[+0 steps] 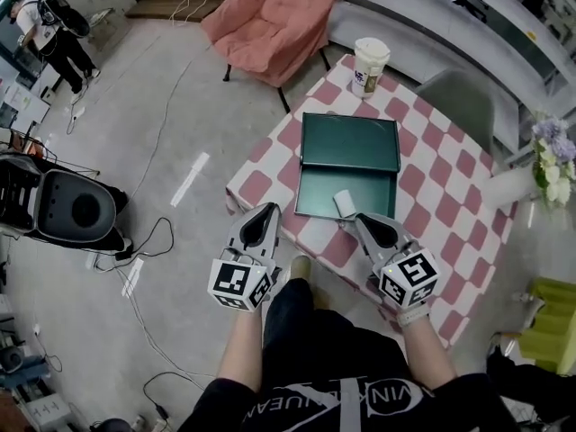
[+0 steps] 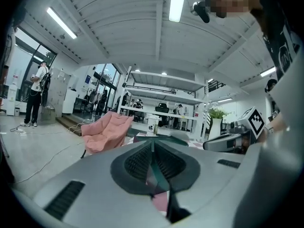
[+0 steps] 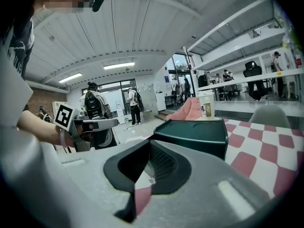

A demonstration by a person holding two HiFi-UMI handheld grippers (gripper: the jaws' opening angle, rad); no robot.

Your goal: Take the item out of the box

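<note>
Floor, far left: a person (image 1: 49, 30) stands by the wall. Nearer you sits a black rounded device (image 1: 72, 207), with cables (image 1: 144, 241) trailing across the floor beside it.

Left gripper (image 1: 263, 214): you hold it at the table's near edge, pointing toward the box. In the left gripper view its fingers (image 2: 137, 163) meet at the tips with nothing between them. Its cube (image 1: 239, 283) carries black-and-white square markers.

Pink chair (image 1: 270, 16): it stands beyond the table's far left corner.

Table (image 1: 450, 196): it is covered with a pink-and-white check cloth.

Box (image 1: 315, 192): a dark green open tray in the middle of the table, its long axis running left to right across your view. The matching lid (image 1: 351, 142) lies flat just beyond the tray, touching its far edge, on the same axis.

Item (image 1: 344, 203): small, white and roughly rectangular. It lies inside the tray against the near wall, toward the right corner. Its longer side seems to run away from you toward the lid, but it is too small to be sure. No print is legible on it.

Cup (image 1: 369, 66): a pale lidded cup, upright at the far table edge. It has a dark label that is unreadable.

Right gripper (image 1: 363, 220): it is just beside the tray's near right corner, apart from the item. Its fingers (image 3: 164, 163) are closed on nothing.

Grey chair (image 1: 463, 97): it stands behind the table's right side.

Flowers (image 1: 551, 156): pale blooms in a white vase at the far right.

Your dark shirt bears white lettering, only partly visible.
</note>
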